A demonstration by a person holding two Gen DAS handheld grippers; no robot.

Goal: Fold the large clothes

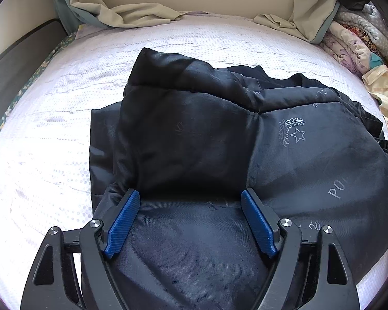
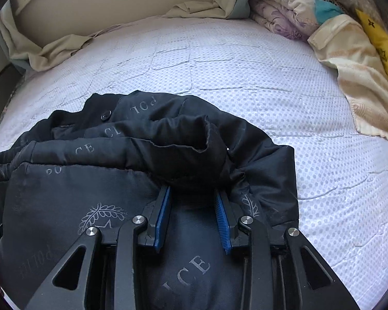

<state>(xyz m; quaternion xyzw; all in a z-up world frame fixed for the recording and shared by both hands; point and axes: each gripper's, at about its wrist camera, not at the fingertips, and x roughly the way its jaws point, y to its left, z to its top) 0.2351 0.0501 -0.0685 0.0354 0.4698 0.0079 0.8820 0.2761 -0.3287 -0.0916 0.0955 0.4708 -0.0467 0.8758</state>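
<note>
White mattress [image 2: 245,77] carries the dark jacket [image 1: 194,134], bunched near its front edge. My left gripper [image 1: 190,222] stands wide open over it; my right gripper [image 2: 192,217] straddles a fold, pads not clearly pinching.

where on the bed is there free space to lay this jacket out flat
Bare mattress lies between the dark jacket and the beige sheet at the wall, and along the jacket's left side. The right edge is crowded with piled quilts.
</note>
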